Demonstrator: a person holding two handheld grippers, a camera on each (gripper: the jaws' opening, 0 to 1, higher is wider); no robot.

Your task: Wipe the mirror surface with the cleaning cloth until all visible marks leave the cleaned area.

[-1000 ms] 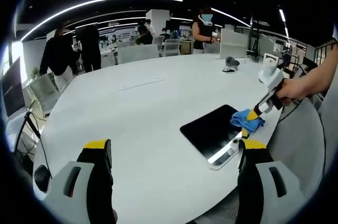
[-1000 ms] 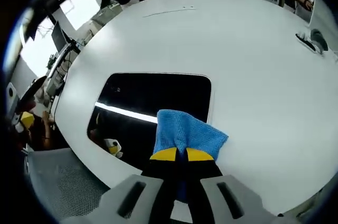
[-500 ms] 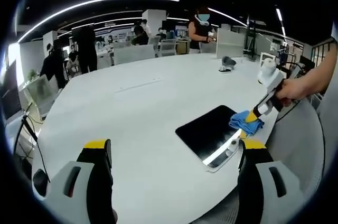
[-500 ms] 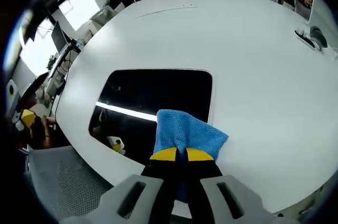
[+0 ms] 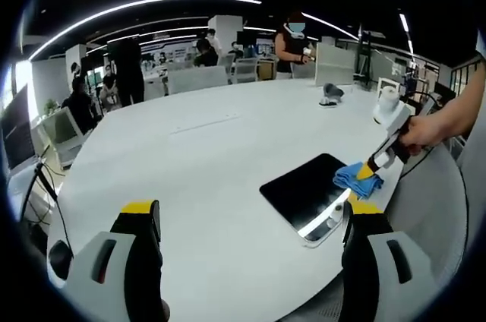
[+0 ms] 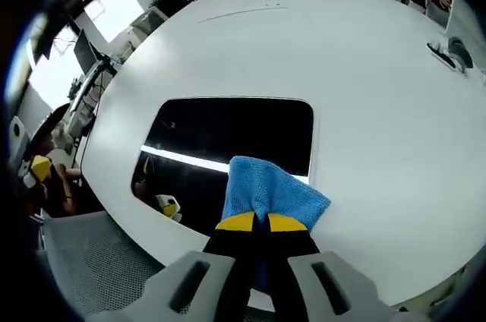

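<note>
Wiping with right gripper (image 6: 254, 222) clamped on blue cloth (image 6: 269, 193), I'd sweep flat toward 11 o'clock across the mirror (image 6: 228, 140); left gripper (image 5: 250, 219) idle, jaws wide.

A large white oval table (image 5: 228, 155) carries everything. A dark rectangular mirror (image 6: 228, 147) lies flat on it near the edge closest to the grippers, with a blue cleaning cloth (image 6: 269, 193) resting on the mirror's near corner. Well apart, by the far edge, sits a small grey object (image 5: 331, 93), too small to identify.
</note>
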